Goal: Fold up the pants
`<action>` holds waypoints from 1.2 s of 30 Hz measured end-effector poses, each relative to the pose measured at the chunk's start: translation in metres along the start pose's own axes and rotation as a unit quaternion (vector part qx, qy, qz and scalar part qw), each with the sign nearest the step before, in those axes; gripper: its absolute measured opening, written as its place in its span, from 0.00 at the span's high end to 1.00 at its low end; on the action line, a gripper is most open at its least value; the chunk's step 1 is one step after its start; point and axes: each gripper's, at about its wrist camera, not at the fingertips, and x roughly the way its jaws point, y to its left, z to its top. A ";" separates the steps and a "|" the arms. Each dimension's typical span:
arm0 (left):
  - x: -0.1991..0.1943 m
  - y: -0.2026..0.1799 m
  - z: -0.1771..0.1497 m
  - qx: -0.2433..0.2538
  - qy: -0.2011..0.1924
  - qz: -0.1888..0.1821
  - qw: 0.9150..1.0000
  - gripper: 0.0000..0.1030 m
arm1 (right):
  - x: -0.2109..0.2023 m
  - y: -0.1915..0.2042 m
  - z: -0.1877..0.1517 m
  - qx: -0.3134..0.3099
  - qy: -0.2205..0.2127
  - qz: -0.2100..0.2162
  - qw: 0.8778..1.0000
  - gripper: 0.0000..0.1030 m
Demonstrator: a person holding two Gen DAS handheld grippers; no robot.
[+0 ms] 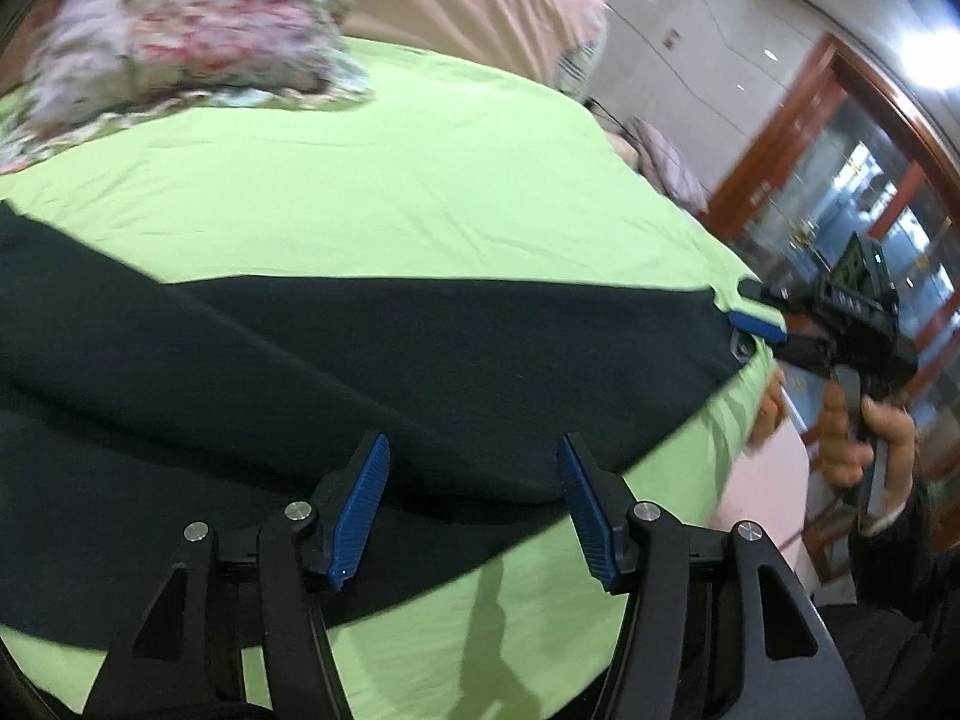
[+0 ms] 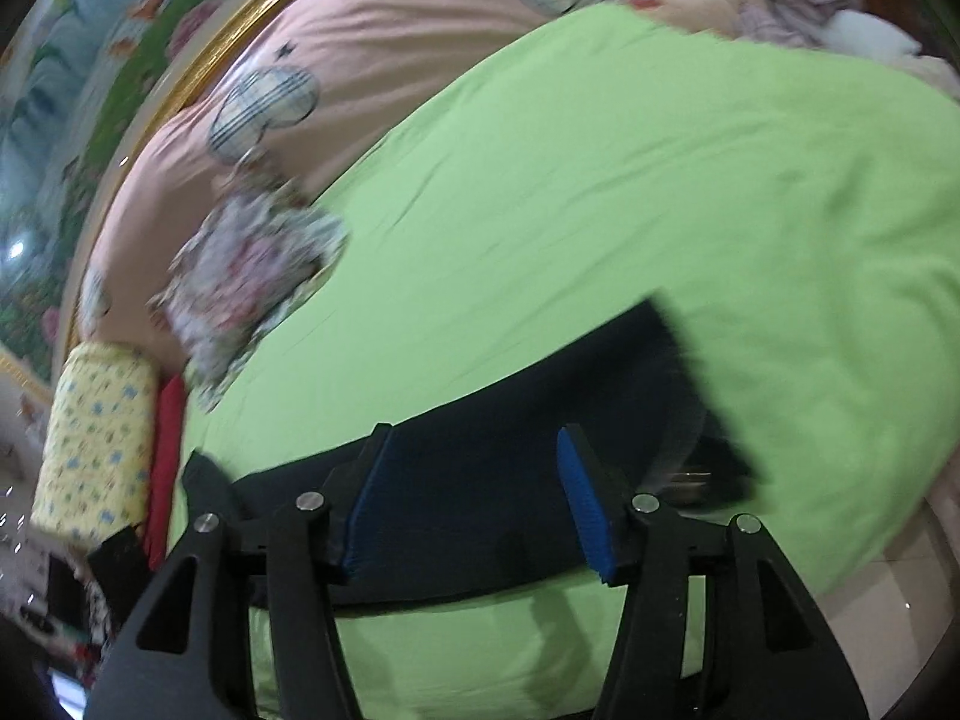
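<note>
Left wrist view shows the dark pants [image 1: 372, 360] stretched lengthwise along the near edge of the green bedsheet [image 1: 390, 180], straight ahead of the spread left gripper [image 1: 474, 510]. At the far end, by the bed's corner, the right gripper [image 1: 750, 324] touches the cloth, though whether it pinches I cannot tell. Only the right wrist view shows its jaws spread [image 2: 474, 504] over the pants [image 2: 510, 480], the leg's cut end [image 2: 678, 372] just beyond.

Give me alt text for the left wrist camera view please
Dark pants lie spread across a green sheet, with the open left claw just above their near edge. The right claw sits at the pants' far end; a floral bundle lies behind.
</note>
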 end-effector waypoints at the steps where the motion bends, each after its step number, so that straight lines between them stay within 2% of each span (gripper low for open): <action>1: -0.004 0.004 0.000 -0.006 -0.006 0.004 1.000 0.43 | 0.006 0.008 -0.002 -0.005 0.010 0.007 1.000 0.45; 11: -0.050 0.064 0.006 -0.081 -0.058 0.037 0.994 0.40 | 0.046 0.065 -0.022 -0.062 0.077 0.051 0.994 0.45; 16: -0.076 0.097 0.009 -0.108 -0.081 0.062 0.989 0.36 | 0.066 0.093 -0.031 -0.092 0.112 0.076 0.987 0.45; 20: -0.094 0.123 0.013 -0.123 -0.092 0.065 0.986 0.31 | 0.084 0.115 -0.038 -0.116 0.142 0.096 0.978 0.45; 27: -0.113 0.160 0.039 -0.125 -0.086 0.087 0.985 0.26 | 0.120 0.153 -0.052 -0.160 0.197 0.129 0.959 0.45; 31: -0.118 0.187 0.061 -0.130 -0.073 0.084 0.985 0.21 | 0.137 0.170 -0.058 -0.178 0.221 0.140 0.949 0.45; 36: -0.117 0.215 0.086 -0.130 -0.056 0.091 0.986 0.21 | 0.159 0.186 -0.063 -0.185 0.250 0.161 0.937 0.45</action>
